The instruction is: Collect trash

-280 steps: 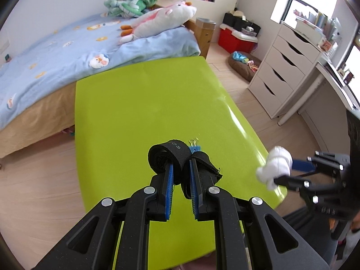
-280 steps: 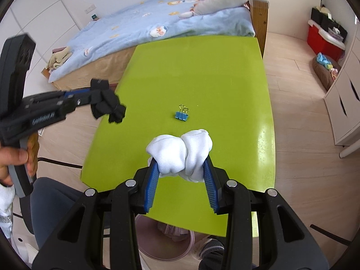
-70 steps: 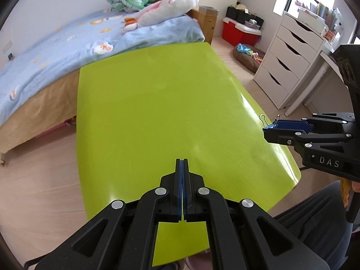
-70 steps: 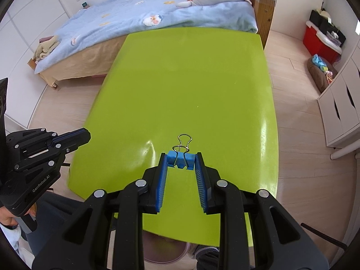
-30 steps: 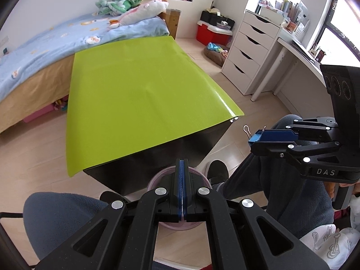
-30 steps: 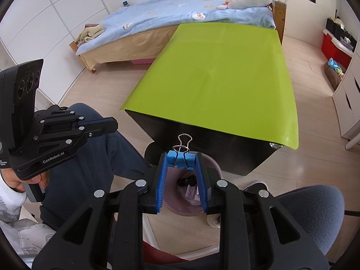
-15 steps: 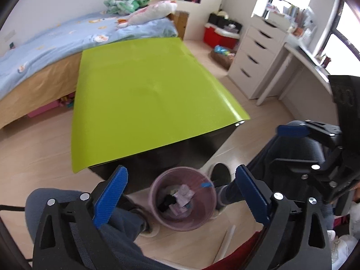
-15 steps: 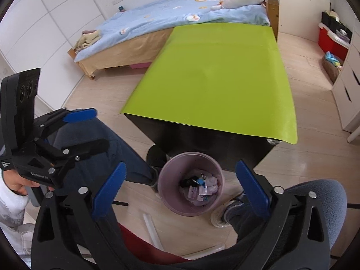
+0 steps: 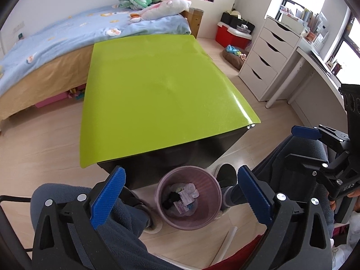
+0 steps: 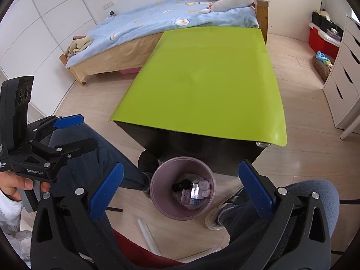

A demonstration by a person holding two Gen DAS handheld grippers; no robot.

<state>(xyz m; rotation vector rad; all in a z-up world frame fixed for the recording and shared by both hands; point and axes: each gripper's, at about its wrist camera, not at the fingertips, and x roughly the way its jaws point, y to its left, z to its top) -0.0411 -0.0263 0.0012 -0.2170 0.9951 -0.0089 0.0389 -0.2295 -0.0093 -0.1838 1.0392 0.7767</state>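
Now: drop step looks done. Left gripper [image 9: 180,199] & right gripper [image 10: 180,190] both spread wide, empty, above bin [image 9: 160,187]; trash [image 10: 192,191] inside, below. Table [image 9: 157,85] ahead bare. Next: prob. finish.

Scraps in the pink bin [image 10: 157,193] were too small to identify; the desk [image 9: 157,85] hid its own legs.

Blue-quilted bed [image 9: 67,31], white drawers [image 9: 267,60], wooden floor [image 9: 40,148]
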